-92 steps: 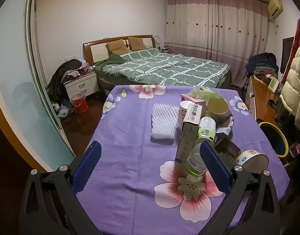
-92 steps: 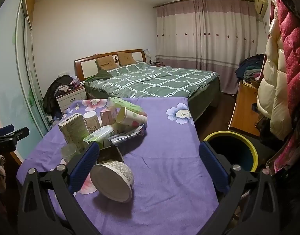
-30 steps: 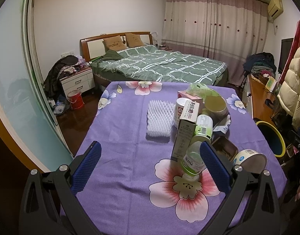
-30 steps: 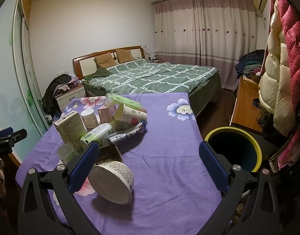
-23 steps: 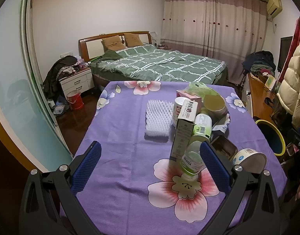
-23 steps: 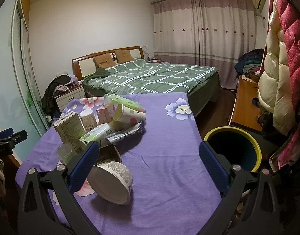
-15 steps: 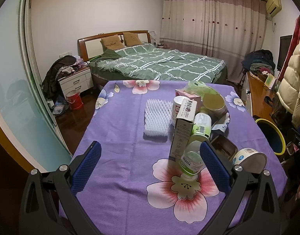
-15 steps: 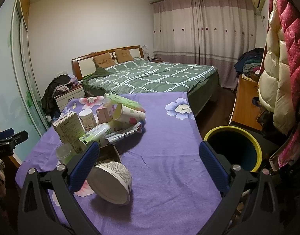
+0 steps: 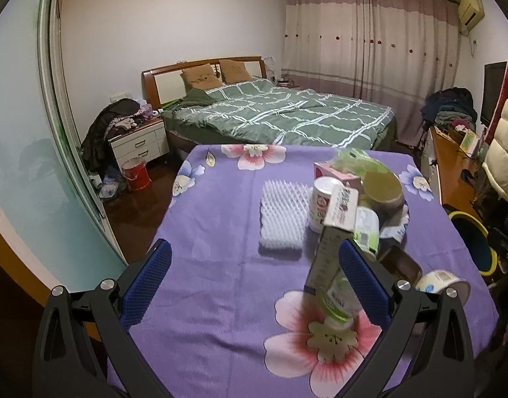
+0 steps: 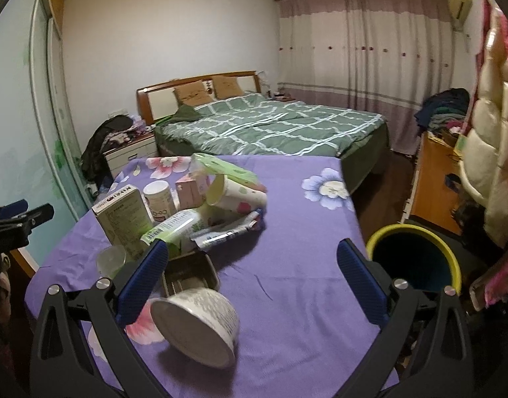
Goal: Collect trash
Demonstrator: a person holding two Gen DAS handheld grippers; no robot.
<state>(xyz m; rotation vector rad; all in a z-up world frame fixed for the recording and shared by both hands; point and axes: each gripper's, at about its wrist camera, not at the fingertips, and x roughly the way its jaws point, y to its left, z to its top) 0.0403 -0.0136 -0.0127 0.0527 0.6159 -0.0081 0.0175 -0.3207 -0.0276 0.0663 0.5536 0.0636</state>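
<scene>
Beside tipped bowl (image 10: pixel 195 325), metal tin (image 10: pixel 190 273)

Dim indoor light, fisheye-bent dark edges, perhaps slight motion blur nearby

Two boxes (image 10: pixel 126 219), perhaps three cups (image 10: pixel 235 195).

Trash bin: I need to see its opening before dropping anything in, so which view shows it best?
The right wrist view: the trash bin shows its whole yellow rim and dark inside. The left wrist view catches only part of it at the edge.
</scene>
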